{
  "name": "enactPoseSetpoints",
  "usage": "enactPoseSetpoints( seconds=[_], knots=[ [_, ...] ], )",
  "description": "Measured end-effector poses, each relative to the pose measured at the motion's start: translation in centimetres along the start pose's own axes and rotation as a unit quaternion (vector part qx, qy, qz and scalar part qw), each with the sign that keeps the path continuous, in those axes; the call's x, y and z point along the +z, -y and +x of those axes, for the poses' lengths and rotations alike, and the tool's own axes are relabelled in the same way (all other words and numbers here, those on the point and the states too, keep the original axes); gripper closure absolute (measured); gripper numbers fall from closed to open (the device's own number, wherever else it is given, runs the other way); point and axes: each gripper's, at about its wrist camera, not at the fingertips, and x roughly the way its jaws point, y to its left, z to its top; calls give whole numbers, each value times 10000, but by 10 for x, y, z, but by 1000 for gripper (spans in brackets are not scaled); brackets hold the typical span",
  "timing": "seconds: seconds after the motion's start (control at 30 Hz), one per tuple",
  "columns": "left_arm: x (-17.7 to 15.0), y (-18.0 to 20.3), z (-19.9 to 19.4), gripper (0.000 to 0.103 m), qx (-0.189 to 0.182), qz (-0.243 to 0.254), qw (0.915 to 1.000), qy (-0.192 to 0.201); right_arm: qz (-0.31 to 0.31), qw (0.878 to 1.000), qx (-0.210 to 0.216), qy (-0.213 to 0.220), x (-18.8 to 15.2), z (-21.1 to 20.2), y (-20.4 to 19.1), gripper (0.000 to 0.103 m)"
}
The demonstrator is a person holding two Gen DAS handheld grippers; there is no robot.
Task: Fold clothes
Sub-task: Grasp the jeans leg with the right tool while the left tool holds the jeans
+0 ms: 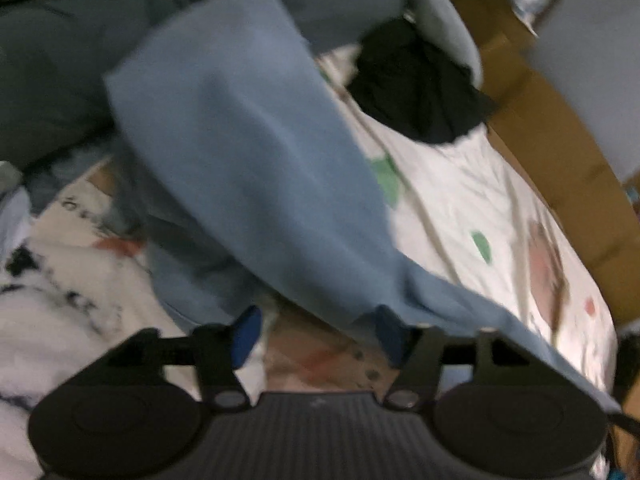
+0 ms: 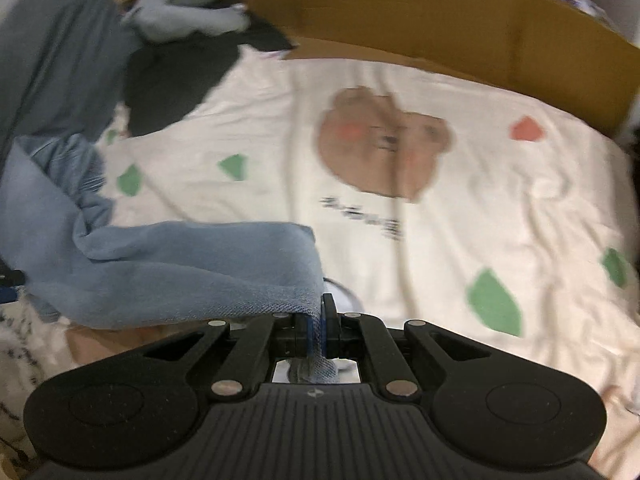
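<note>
Blue denim garment [image 2: 180,272] over a cream printed bedsheet [image 2: 440,208].
Only the right view shows right tongs [image 2: 318,320] clamping its hem; left tongs [image 1: 316,336] gape wide, empty.

A cream bedsheet [image 2: 460,216] printed with a brown bear [image 2: 380,140] lies beside cardboard [image 2: 440,20].

You have a light blue denim garment [image 2: 168,264] bunched across the left and lower left of the right wrist frame. It drapes over the printed cream sheet [image 2: 460,200], its hemmed corner pinched at bottom centre. A black garment [image 1: 420,84] lies crumpled at upper right of the left wrist frame.
</note>
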Motion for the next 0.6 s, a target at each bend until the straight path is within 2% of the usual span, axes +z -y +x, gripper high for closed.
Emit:
enactPoseSetpoints(
  seconds=[0.33, 0.6],
  knots=[
    [18, -27, 15, 32, 245, -619, 9974, 287, 475, 9966, -666, -81, -2, -29, 59, 102],
    [27, -43, 27, 32, 406, -1125, 9916, 484, 891, 9874, -1281, -258, -7, -52, 112, 102]
  ],
)
